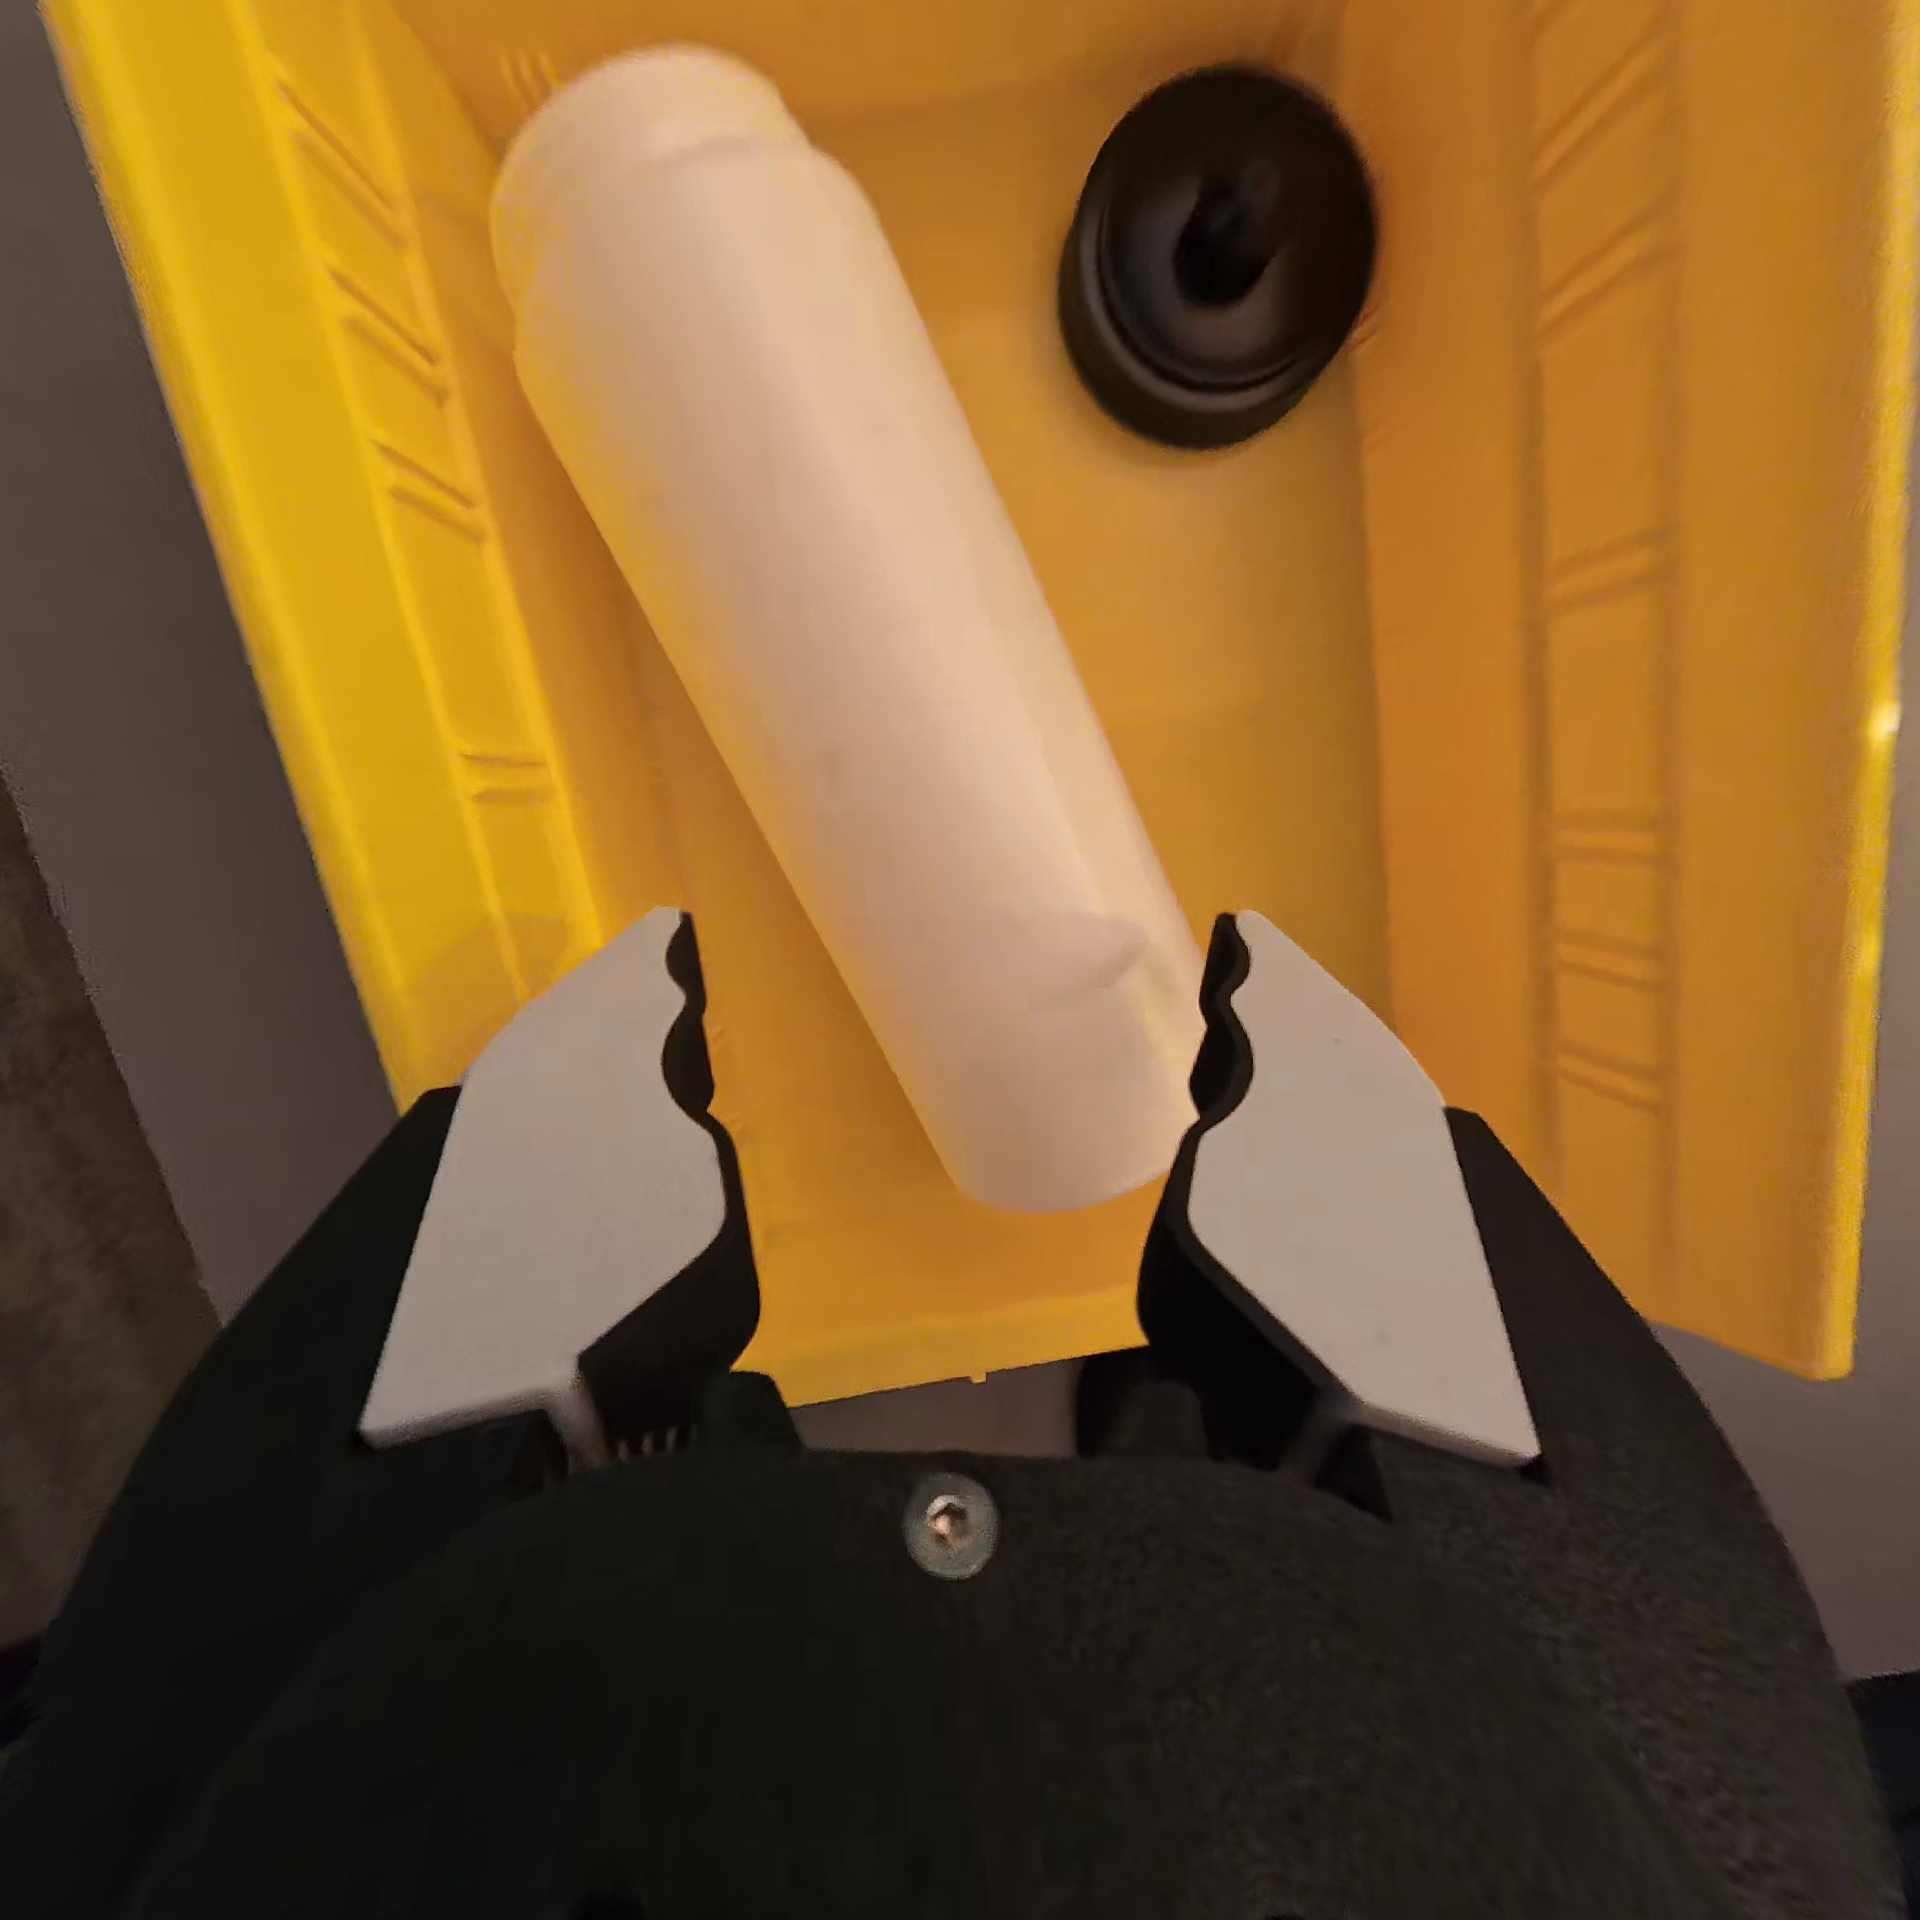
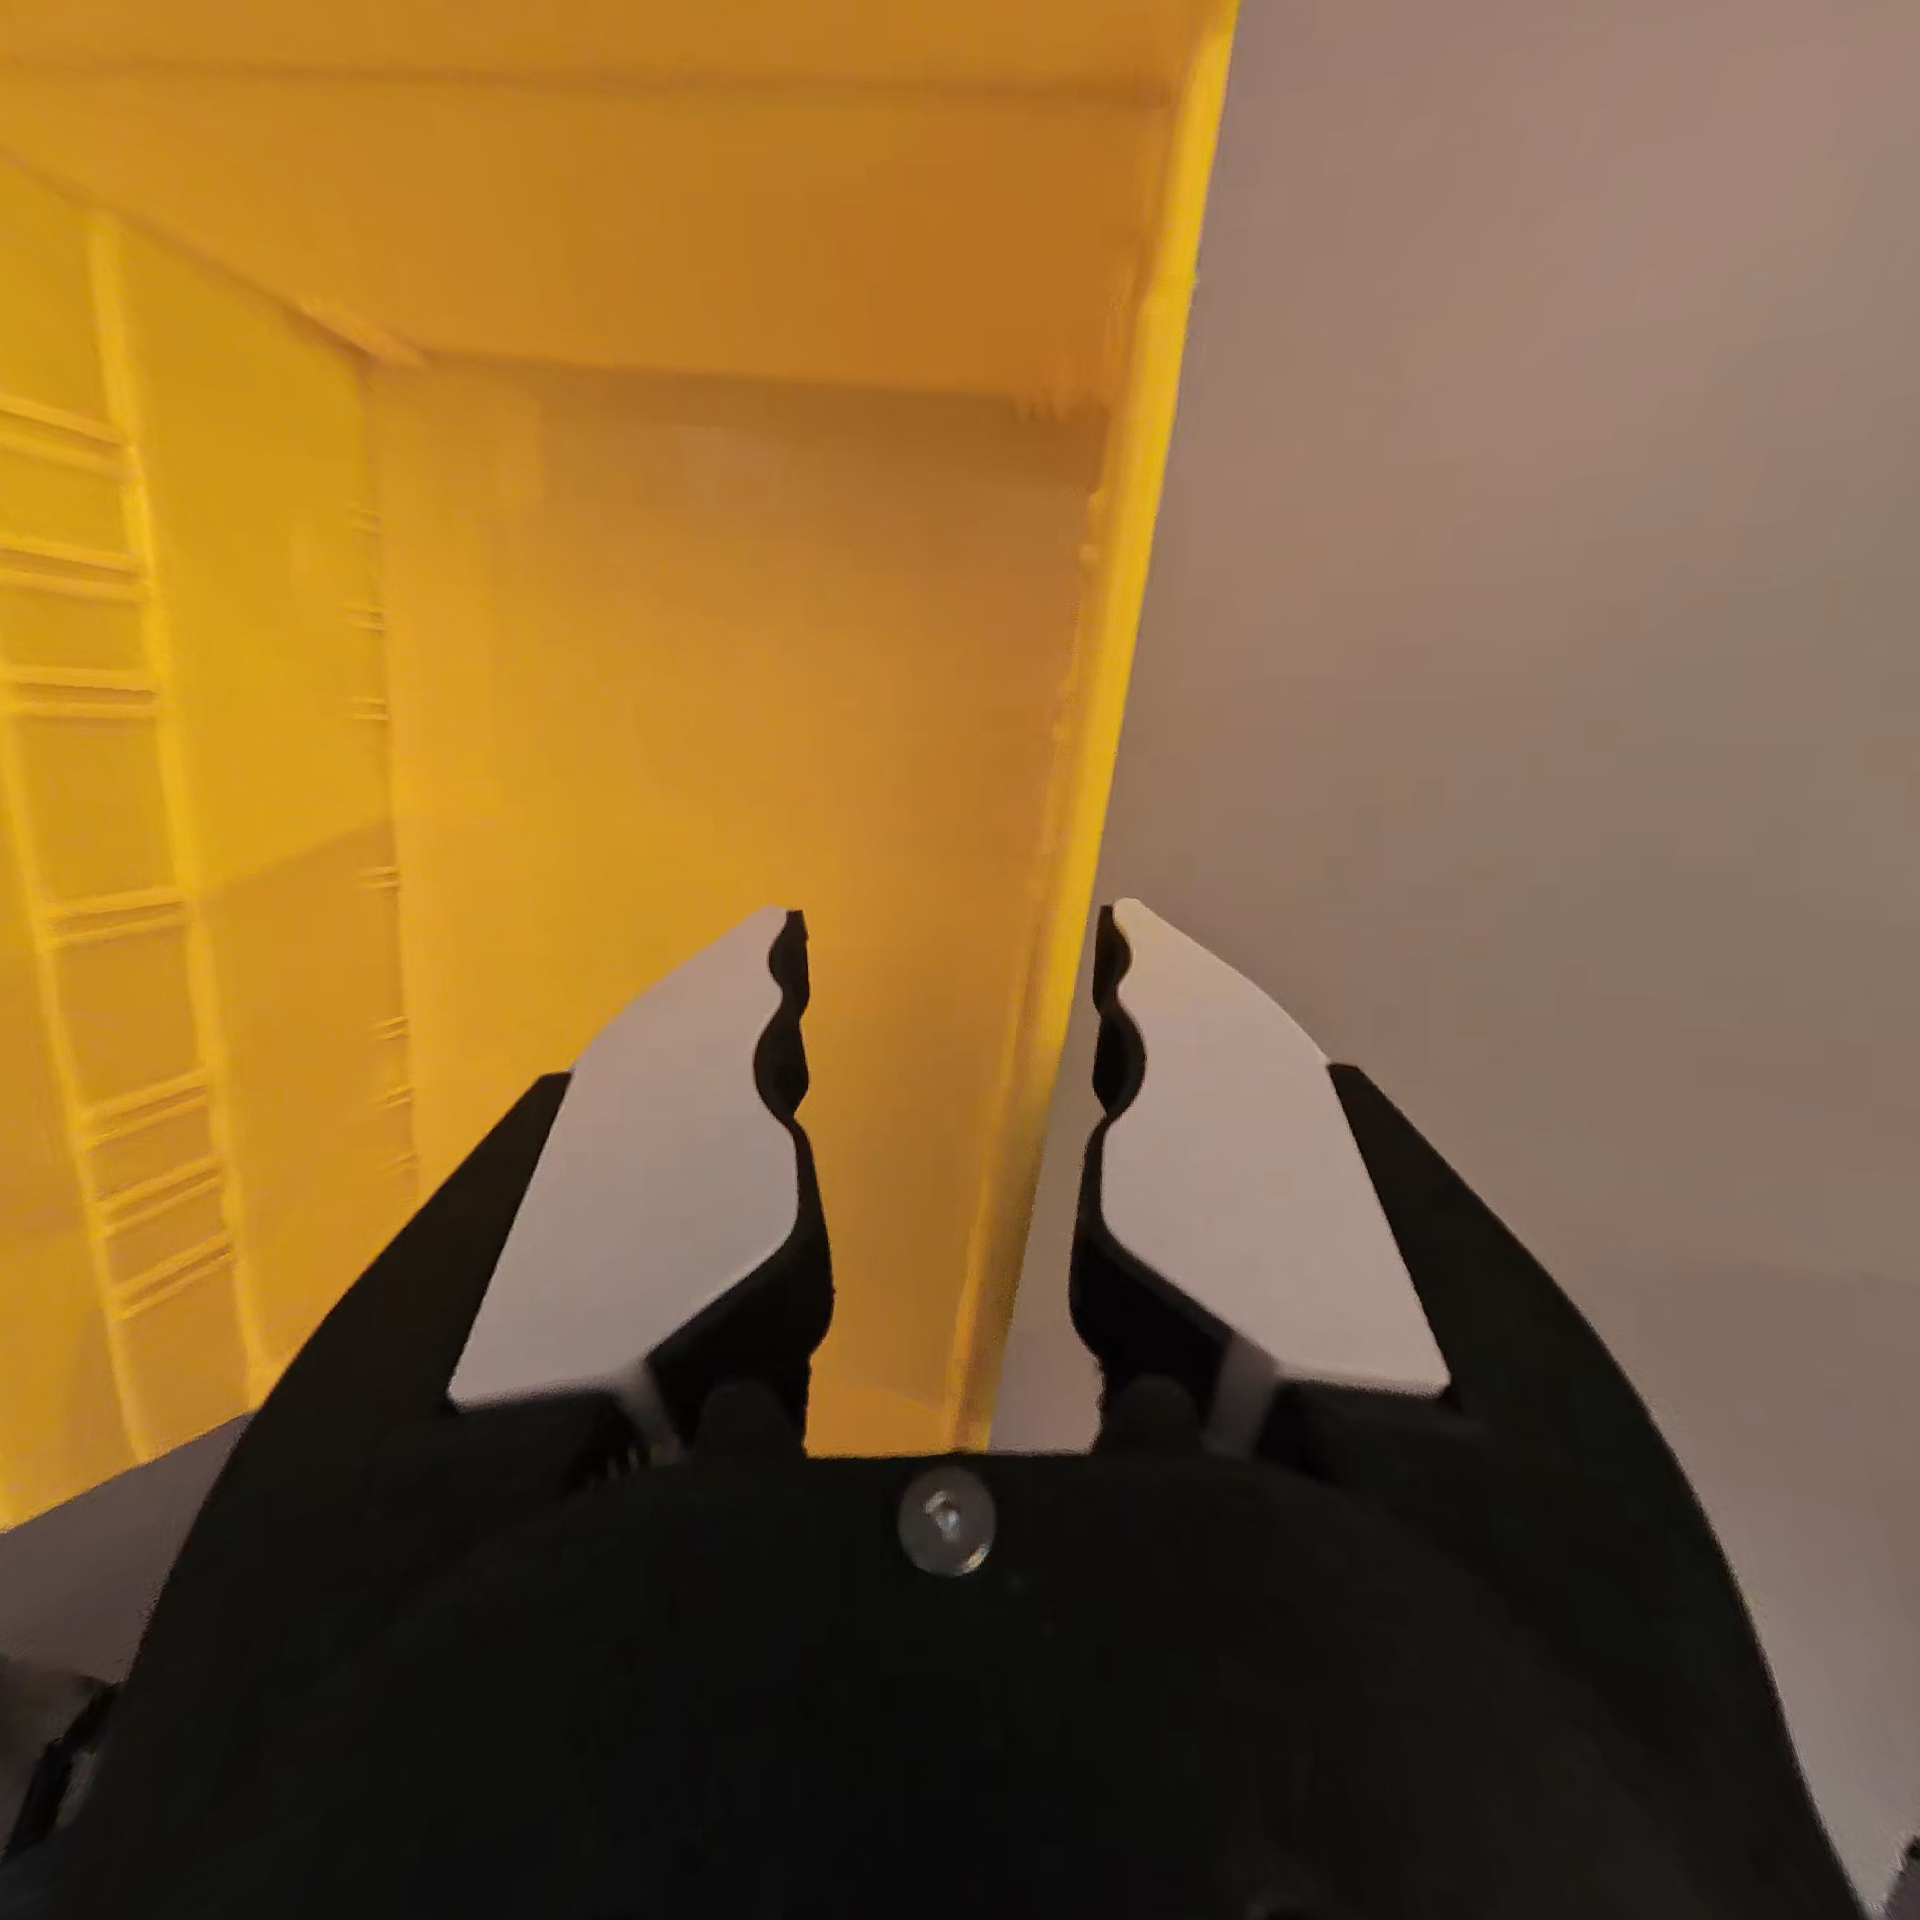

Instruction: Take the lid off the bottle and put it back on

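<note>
I am looking down into a yellow bin (image 1: 1455, 727) through the left wrist view. A cream bottle (image 1: 831, 623) is lying on its side on the bin floor, slanting from upper left toward lower right, its near end sitting between the tips of my left gripper (image 1: 951, 925). Those jaws are spread wide, gripping nothing; whether the right tip is touching the bottle I cannot tell. A black lid (image 1: 1216, 260) is lying apart from the bottle, near the bin's far right corner, hollow side up. My right gripper (image 2: 951, 914) is hanging over the bin's right wall (image 2: 1101, 727), jaws parted and empty, pale worktop (image 2: 1558, 623) beyond.
</note>
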Demonstrator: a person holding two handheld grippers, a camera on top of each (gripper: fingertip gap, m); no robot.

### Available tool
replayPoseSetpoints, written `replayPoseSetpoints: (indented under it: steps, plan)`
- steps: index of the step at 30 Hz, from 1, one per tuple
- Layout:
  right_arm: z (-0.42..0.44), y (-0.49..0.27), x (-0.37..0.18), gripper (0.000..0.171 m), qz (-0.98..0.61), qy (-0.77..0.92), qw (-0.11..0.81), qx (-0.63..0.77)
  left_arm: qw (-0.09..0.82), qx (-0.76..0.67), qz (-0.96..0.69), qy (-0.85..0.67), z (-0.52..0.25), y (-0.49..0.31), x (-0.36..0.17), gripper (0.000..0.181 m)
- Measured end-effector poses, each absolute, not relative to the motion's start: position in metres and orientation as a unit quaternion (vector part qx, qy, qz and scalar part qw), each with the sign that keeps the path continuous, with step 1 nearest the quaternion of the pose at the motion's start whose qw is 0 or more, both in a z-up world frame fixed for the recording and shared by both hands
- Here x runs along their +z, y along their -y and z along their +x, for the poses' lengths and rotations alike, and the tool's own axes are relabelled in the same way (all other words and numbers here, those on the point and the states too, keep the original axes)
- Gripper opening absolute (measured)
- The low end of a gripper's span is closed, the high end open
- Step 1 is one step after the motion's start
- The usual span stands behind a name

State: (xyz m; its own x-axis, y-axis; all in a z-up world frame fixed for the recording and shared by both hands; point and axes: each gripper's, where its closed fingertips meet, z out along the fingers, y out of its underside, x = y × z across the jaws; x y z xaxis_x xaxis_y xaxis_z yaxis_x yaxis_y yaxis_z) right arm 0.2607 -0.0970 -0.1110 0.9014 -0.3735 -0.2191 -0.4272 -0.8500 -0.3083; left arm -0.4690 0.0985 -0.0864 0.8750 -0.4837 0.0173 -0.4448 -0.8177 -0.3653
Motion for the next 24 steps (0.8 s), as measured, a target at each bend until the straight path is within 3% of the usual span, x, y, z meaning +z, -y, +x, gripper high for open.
replayPoseSetpoints:
  steps: [4,9,17,24]
  plan:
    - [0.262,0.103,-0.126,0.045,-0.969,-0.198,0.144,0.044,0.14,-0.052,-0.961,-0.234,-0.468,-0.097,-0.103,0.09]
    - [0.263,0.12,-0.129,0.01,-0.979,-0.157,0.119,0.049,0.081,-0.051,-0.97,-0.222,-0.464,-0.094,-0.117,0.086]
    - [0.274,0.12,-0.126,0.013,-0.984,-0.117,0.129,0.046,-0.029,-0.085,-0.981,-0.173,-0.463,-0.084,-0.142,0.097]
    - [0.271,0.112,-0.08,0.032,-0.964,-0.14,0.221,0.054,-0.001,-0.081,-0.982,-0.173,-0.467,-0.089,-0.142,0.095]
